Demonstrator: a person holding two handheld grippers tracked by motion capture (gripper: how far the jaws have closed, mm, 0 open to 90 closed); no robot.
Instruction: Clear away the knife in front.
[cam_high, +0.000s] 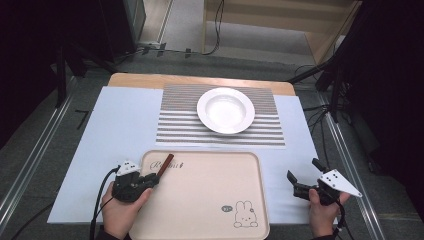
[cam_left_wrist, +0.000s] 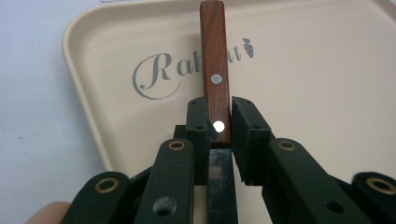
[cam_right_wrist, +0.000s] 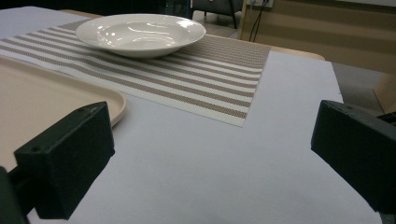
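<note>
At the lower left of the high view, the left gripper (cam_high: 150, 179) pinches a wooden-handled utensil (cam_left_wrist: 215, 74) over the tray (cam_high: 200, 200), its long axis running straight out from the fingers (cam_left_wrist: 197, 122) toward the plate (cam_high: 225, 110). The right gripper (cam_high: 305, 176), lower right, is spread and empty.

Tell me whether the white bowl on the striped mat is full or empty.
Empty. The white bowl shows only its bare glossy inside from above, and the right gripper view shows nothing rising over its rim.

One white bowl (cam_high: 225, 110), one striped placemat (cam_high: 175, 125), one beige tray (cam_high: 200, 200), one wooden-handled utensil (cam_left_wrist: 214, 74), two grippers.
</note>
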